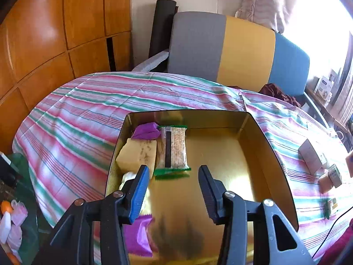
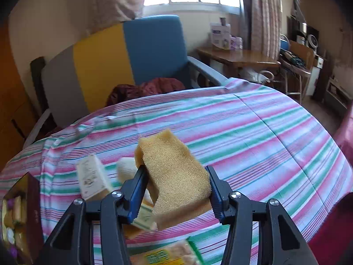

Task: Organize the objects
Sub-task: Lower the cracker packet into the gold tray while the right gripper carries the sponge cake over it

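Note:
A gold tin box stands open on the striped bedspread. Along its left side lie a purple packet, a yellow sponge, a green-ended snack bar and another purple packet. My left gripper is open and empty, hovering over the box's bare middle. My right gripper is shut on a tan sponge and holds it above the bed. Under it lie a cream carton, a small box and a green snack pack. The tin also shows at the far left of the right wrist view.
Small boxes and a carton lie on the bedspread right of the tin. A grey, yellow and blue chair stands behind the bed. Wooden wardrobe at left, a wooden desk by the window.

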Demonstrator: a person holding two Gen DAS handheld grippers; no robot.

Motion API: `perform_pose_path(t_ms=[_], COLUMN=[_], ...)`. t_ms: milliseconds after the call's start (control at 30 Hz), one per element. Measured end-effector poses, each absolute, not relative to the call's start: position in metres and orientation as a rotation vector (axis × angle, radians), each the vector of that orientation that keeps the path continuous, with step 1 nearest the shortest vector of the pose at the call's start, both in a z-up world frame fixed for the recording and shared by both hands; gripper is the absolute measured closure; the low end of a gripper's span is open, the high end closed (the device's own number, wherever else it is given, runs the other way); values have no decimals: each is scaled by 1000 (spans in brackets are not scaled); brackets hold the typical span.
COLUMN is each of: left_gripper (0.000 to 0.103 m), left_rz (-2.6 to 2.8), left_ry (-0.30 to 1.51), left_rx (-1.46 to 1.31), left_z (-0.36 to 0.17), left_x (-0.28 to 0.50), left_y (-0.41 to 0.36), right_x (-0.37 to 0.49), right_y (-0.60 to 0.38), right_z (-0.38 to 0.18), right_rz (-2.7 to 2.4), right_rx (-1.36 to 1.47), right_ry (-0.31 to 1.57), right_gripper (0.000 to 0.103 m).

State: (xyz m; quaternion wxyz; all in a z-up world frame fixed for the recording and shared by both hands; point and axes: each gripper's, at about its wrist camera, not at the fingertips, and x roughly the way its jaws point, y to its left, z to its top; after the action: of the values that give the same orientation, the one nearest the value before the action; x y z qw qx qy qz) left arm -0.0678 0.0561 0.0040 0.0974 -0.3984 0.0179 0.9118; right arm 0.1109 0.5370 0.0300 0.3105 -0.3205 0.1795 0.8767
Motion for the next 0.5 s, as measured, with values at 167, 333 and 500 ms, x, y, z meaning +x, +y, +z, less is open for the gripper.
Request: perform_pose_path(t_ms=[167, 333, 500], left_gripper=[57, 57, 57], left_rz=[2689, 2684, 2677], left_ry=[33, 7, -22], left_rx=[-1196, -1210, -1224], left_z=[-1, -6, -11], left_x=[-61, -57, -57], left_y=[49, 42, 35], right_x=[81, 42, -3], right_y=[484, 417, 340], right_z=[47, 53, 46], right_rz=[2463, 2636, 2794], right_rx=[-880, -961, -1112], right_ry=[430, 400, 351], right_gripper=[50, 50, 50])
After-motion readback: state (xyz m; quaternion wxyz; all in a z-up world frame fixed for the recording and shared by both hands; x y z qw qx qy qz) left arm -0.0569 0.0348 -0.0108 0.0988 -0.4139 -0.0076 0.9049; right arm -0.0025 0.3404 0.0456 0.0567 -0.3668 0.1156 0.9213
